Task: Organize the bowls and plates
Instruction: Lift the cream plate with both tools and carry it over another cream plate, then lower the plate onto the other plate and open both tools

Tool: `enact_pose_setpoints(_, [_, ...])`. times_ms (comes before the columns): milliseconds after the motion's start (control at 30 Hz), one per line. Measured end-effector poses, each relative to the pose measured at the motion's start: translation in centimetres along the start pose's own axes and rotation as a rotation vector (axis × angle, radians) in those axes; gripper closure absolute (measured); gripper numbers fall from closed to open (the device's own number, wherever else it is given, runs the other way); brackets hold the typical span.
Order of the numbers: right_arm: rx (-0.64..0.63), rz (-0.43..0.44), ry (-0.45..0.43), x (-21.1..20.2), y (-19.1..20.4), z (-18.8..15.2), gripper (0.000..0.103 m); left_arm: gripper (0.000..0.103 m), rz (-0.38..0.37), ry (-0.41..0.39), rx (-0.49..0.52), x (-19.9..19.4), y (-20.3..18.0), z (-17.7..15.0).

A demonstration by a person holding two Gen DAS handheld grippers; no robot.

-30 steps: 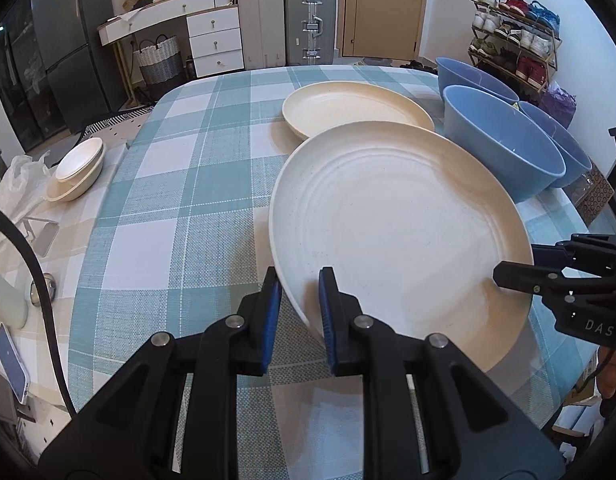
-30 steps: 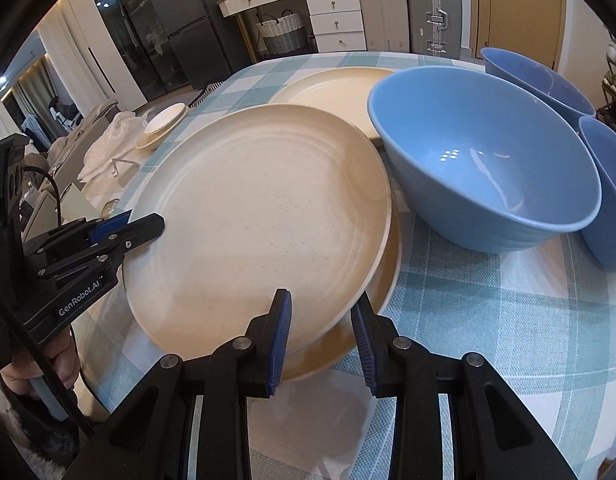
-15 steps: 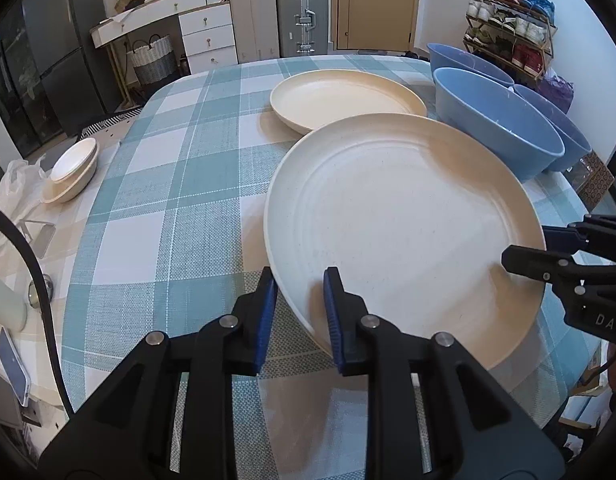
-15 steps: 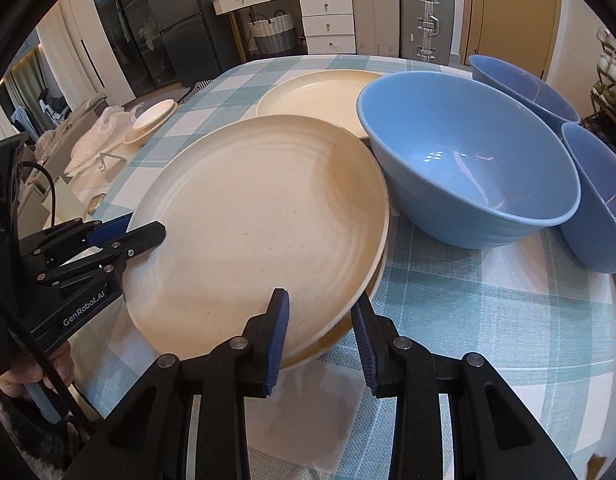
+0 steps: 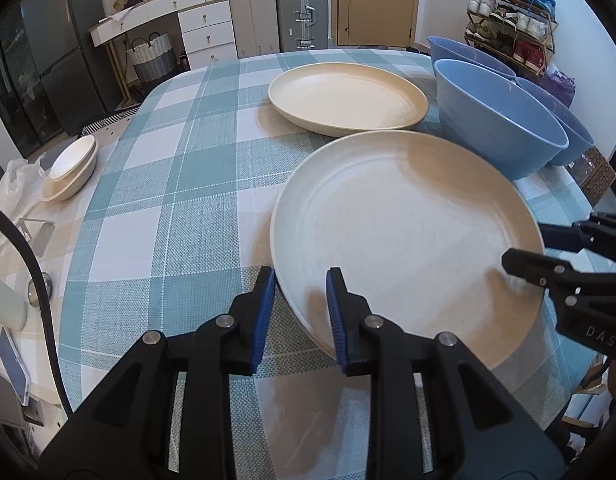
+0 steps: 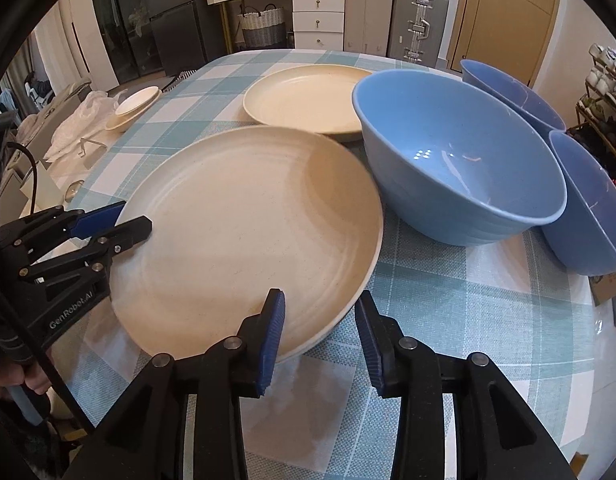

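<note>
A large cream plate [image 5: 403, 236] lies stacked on another cream plate on the checked tablecloth; it also shows in the right wrist view [image 6: 244, 232]. My left gripper [image 5: 300, 312] is open, its fingers straddling the plate's near-left rim. My right gripper [image 6: 319, 332] is open, its fingers straddling the opposite rim. Each gripper shows in the other's view: the right [image 5: 563, 264] and the left [image 6: 88, 228]. A second cream plate [image 5: 347, 98] lies further back. Three blue bowls [image 6: 455, 156] stand at the right.
A small stack of cream dishes [image 5: 72, 168] sits on a side surface to the left, beside a white plastic bag [image 6: 80, 124]. A phone [image 5: 14, 364] lies at the far left. The table's edge [image 5: 563, 384] runs close behind the right gripper.
The lifted plate has come down flat onto the plate beneath it. Both grippers have opened wider around its rim and have let it go.
</note>
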State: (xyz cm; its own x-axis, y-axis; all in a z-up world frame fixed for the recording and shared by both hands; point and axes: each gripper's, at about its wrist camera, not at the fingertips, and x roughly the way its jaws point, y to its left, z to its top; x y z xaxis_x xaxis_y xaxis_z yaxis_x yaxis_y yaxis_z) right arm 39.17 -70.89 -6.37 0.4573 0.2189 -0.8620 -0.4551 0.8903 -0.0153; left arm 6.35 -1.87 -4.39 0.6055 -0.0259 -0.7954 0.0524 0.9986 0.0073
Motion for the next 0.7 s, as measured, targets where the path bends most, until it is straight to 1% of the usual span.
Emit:
enact_pose_setpoints(67, [-0.003, -0.002, -0.005, 0.1, 0.0, -0.2, 0.064, 0.077, -0.01, 0.001, -0.004, 0.0, 0.1, 0.1])
enact_pose_setpoints(133, [-0.004, 0.006, -0.005, 0.1, 0.0, -0.3, 0.06, 0.073, -0.025, 0.003, -0.009, -0.1, 0.2, 0.1])
enact_pose_setpoints(167, [-0.006, 0.014, -0.006, 0.1, 0.1, -0.3, 0.058, 0.069, -0.034, 0.006, -0.017, 0.0, 0.4, 0.2])
enact_pose_setpoints(200, [-0.008, 0.018, -0.007, 0.1, 0.1, -0.3, 0.054, 0.062, -0.04, 0.007, -0.023, 0.0, 0.5, 0.2])
enact_pose_setpoints(233, [-0.012, 0.022, -0.009, 0.1, 0.1, -0.3, 0.05, 0.058, -0.049, 0.007, -0.031, 0.0, 0.6, 0.2])
enact_pose_setpoints(267, [-0.016, 0.022, -0.011, 0.0, 0.2, -0.3, 0.048, 0.05, -0.063, 0.003, -0.042, -0.1, 0.9, 0.3])
enact_pose_setpoints(300, [-0.021, 0.023, -0.014, -0.1, 0.2, -0.3, 0.043, 0.042, -0.073, -0.005, -0.052, -0.3, 1.0, 0.3])
enact_pose_setpoints(333, [-0.023, 0.027, -0.019, -0.2, 0.2, -0.3, 0.037, 0.038, -0.081, -0.014, -0.064, -0.6, 1.1, 0.3])
enact_pose_setpoints(367, [-0.023, 0.032, -0.025, -0.4, 0.1, -0.3, 0.034, 0.03, -0.086, -0.025, -0.076, -0.8, 1.4, 0.4])
enact_pose_setpoints(433, [-0.019, 0.041, -0.041, -0.8, -0.1, -0.2, 0.024, 0.029, -0.093, -0.04, -0.092, -1.1, 1.8, 0.5])
enact_pose_setpoints(567, [-0.011, 0.053, -0.08, -2.0, -0.7, 0.2, 0.015, 0.028, -0.097, -0.051, -0.102, -1.7, 2.5, 0.8])
enact_pose_setpoints(667, [-0.015, 0.081, -0.108, -3.0, -0.9, 0.6, 0.01, 0.025, -0.082, -0.061, -0.098, -2.2, 2.6, 1.2])
enact_pose_setpoints(700, [-0.016, 0.09, -0.114, -3.2, -1.0, 0.7, 0.006, 0.023, -0.078, -0.068, -0.095, -2.4, 2.7, 1.3])
